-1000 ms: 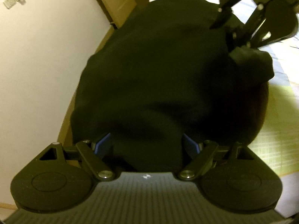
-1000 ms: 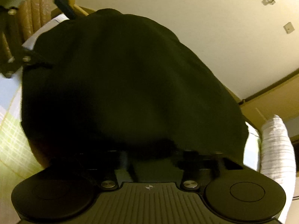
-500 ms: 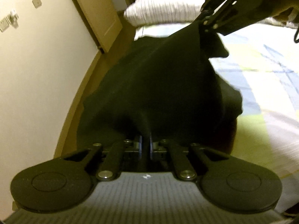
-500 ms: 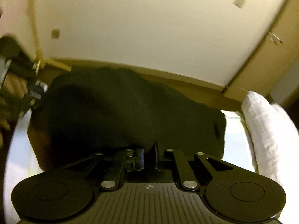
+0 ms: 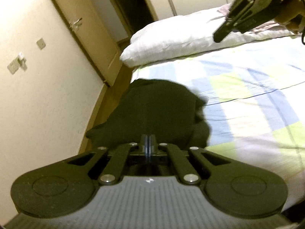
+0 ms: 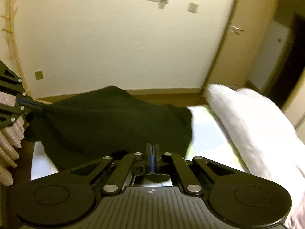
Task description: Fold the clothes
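Pinching a corner of the black garment, my left gripper has its jaws pressed together with only dark cloth between them, and the fabric spreads out just past my fingertips across the near edge of the bed. My right gripper also has its jaws closed to a thin slit; the garment lies right against their tips, but I cannot tell whether any of it is caught there. In the right wrist view the cloth rises into a ridge toward my left gripper at the frame's left edge, where it is bunched at the tips. Beyond the garment lies the checked sheet in blue, green and white, then a white pillow at the head of the bed. Farther off stand the cream wall with its switch plates and a wooden door.
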`<state>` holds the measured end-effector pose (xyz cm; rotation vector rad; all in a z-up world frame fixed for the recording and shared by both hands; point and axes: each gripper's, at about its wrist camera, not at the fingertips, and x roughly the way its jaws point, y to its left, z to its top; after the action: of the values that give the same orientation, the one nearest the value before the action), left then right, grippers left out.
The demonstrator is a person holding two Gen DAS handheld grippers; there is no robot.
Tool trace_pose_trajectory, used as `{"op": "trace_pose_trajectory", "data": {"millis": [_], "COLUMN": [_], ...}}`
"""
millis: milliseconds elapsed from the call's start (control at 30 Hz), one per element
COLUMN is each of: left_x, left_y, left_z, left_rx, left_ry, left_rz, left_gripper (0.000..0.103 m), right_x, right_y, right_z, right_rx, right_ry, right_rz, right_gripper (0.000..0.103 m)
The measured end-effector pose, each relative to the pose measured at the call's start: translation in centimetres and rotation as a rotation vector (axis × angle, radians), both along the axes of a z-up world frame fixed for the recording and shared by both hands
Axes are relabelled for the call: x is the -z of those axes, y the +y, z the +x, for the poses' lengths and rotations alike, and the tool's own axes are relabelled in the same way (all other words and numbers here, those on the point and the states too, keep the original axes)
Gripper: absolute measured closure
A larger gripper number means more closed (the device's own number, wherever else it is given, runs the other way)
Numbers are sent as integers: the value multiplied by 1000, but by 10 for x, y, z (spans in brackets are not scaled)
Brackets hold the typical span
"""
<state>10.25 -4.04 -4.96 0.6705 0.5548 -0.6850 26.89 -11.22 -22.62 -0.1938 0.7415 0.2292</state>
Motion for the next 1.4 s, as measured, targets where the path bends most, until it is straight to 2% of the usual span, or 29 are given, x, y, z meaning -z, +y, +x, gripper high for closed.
{"op": "trace_pose_trajectory", "data": {"millis": [67, 167, 233, 333, 367, 400, 467, 500, 533, 633, 700, 767, 833, 900, 967, 1067, 1167, 1233, 1400], "left_x": [0, 9, 21, 38, 42, 47, 54, 58, 63, 78, 88, 97, 105, 111, 116, 127, 139, 147, 166], "left_y": [-23, -49, -58, -60, -57, -50, -35, -25, -13, 28, 54, 77, 92, 98, 88, 58, 32, 22, 9], "left_z": [-30, -69, -83, -91, -91, -90, -79, -68, -57, -16, 11, 37, 57, 76, 90, 97, 96, 97, 102], "left_rx": [32, 57, 49, 2, -16, -39, -107, -151, -204, -396, -516, -596, -631, -637, -597, -479, -372, -332, -287], "left_ry": [-3, 14, 35, 82, 100, 125, 209, 263, 326, 506, 587, 648, 675, 663, 584, 411, 288, 260, 259], "left_rz": [3, 26, 45, 69, 68, 54, -13, -57, -106, -283, -380, -443, -460, -416, -281, -20, 107, 126, 126], "left_gripper": [103, 103, 103, 97, 96, 93, 79, 77, 74, 69, 64, 63, 61, 55, 49, 44, 40, 38, 38], "right_x": [-1, 10, 16, 31, 36, 39, 45, 47, 52, 62, 70, 85, 98, 109, 122, 141, 158, 169, 193], "right_y": [-31, -79, -97, -112, -114, -114, -111, -109, -111, -96, -82, -61, -39, -15, 7, 34, 52, 60, 69], "right_z": [-32, -74, -99, -115, -117, -116, -111, -106, -93, -63, -40, -16, 9, 32, 49, 69, 78, 81, 86], "right_rx": [50, 131, 192, 239, 250, 254, 258, 258, 254, 246, 235, 207, 157, 85, 10, -97, -181, -232, -324], "right_ry": [45, 157, 187, 245, 262, 273, 289, 292, 290, 308, 332, 346, 351, 352, 347, 333, 325, 327, 322], "right_rz": [119, 372, 454, 526, 534, 530, 512, 509, 504, 466, 443, 388, 310, 214, 117, -20, -125, -187, -297], "right_gripper": [103, 103, 103, 103, 101, 94, 63, 44, 40, 39, 39, 39, 39, 39, 39, 32, 29, 28, 28]}}
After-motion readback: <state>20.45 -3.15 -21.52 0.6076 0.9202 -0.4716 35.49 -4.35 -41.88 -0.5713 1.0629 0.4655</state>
